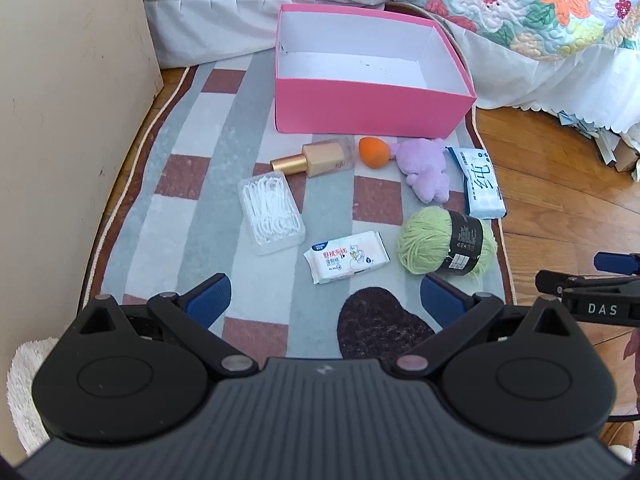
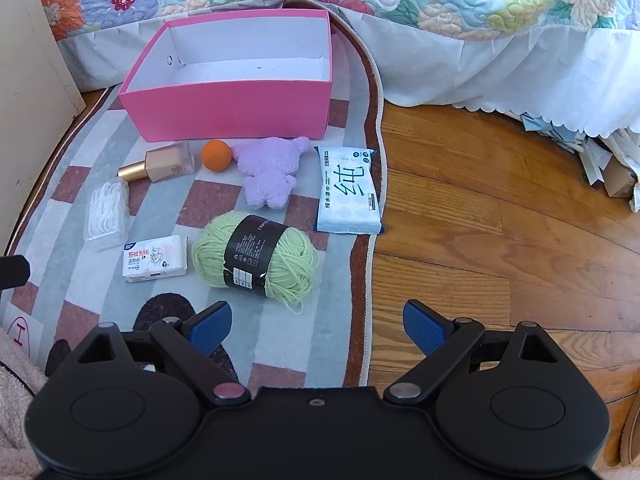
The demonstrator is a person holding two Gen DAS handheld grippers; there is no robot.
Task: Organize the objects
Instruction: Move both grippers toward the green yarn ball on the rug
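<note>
Both my grippers hover low over the rug [image 1: 224, 184] with nothing in them: the left gripper [image 1: 324, 294] has its jaws spread wide, and so does the right gripper [image 2: 316, 322]. The pink box [image 1: 372, 110] sits empty at the far end of the rug, and everything to tidy lies in front of it.

Farthest left is the floss-pick case [image 1: 271, 216], clear hard plastic, light and probably slick; I'd pinch it across its short sides. Beyond it lies the foundation bottle [image 1: 316, 159] on its side, likely glass, the heaviest and most breakable piece here, so I'd close on the flat body rather than the round gold cap. The small tissue pack [image 1: 347, 257] nearest my left jaws is soft and crinkly and should squash a little; across its width seems safest. The orange sponge [image 1: 374, 152] looks springy and could roll. The purple plush [image 1: 424, 170] is soft and forgiving anywhere. The green yarn [image 2: 256, 256] is light and compressible; I'd grip on its black paper band. Rightmost, the wipes pack [image 2: 348, 192] looks heavier and floppy, best taken mid-length.
</note>
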